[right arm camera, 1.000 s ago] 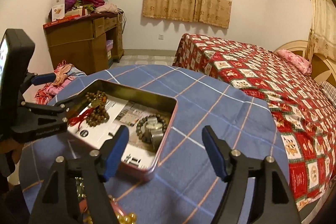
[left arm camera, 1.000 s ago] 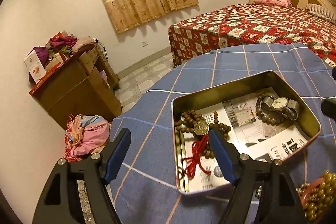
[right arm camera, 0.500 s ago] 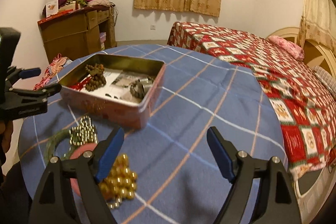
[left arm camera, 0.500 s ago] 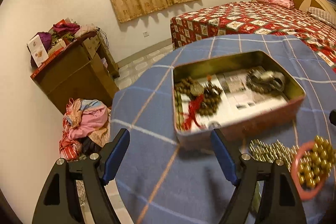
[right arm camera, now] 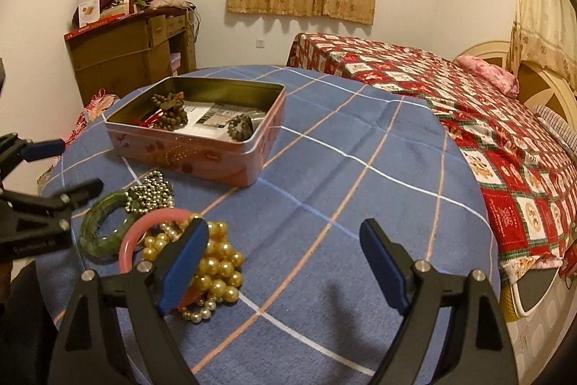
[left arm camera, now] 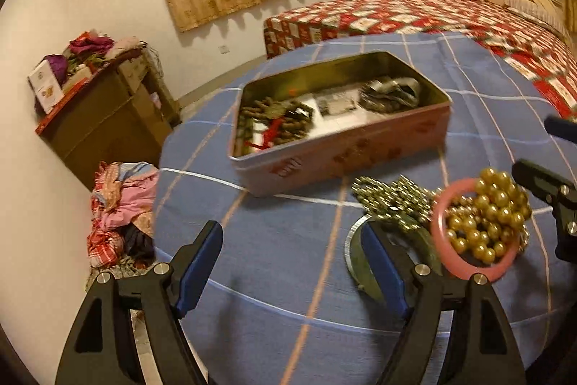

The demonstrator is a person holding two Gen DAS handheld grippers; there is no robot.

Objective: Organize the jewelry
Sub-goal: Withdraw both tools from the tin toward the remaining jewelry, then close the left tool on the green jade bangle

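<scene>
Left wrist view: the left gripper (left arm camera: 290,262) has drawn back from over the tin (left arm camera: 339,161) and now hangs low above the table (left arm camera: 274,251); I judge one deposit is finished and the next piece is being sought.
Left jaws: wide open, holding nothing.
Tin contents: brown beads with red tassel (left arm camera: 277,128) at the left end, a watch with a bead bracelet (left arm camera: 391,94) at the right end.
Loose pieces: a metal bead chain (left arm camera: 393,197), green bangle (left arm camera: 355,255), pink bangle (left arm camera: 468,230) and gold pearls (left arm camera: 494,204) lie just beside the right pad.

Right wrist view: the right gripper (right arm camera: 285,258) has also pulled back and lowered, level with the table, pointing past the tin (right arm camera: 194,147).
Right jaws: wide open, empty; the left pad stands over the gold pearls (right arm camera: 216,273) and pink bangle (right arm camera: 144,230).
Other pieces: green bangle (right arm camera: 101,230) and bead chain (right arm camera: 151,193) lie near the tin, still outside it.
</scene>
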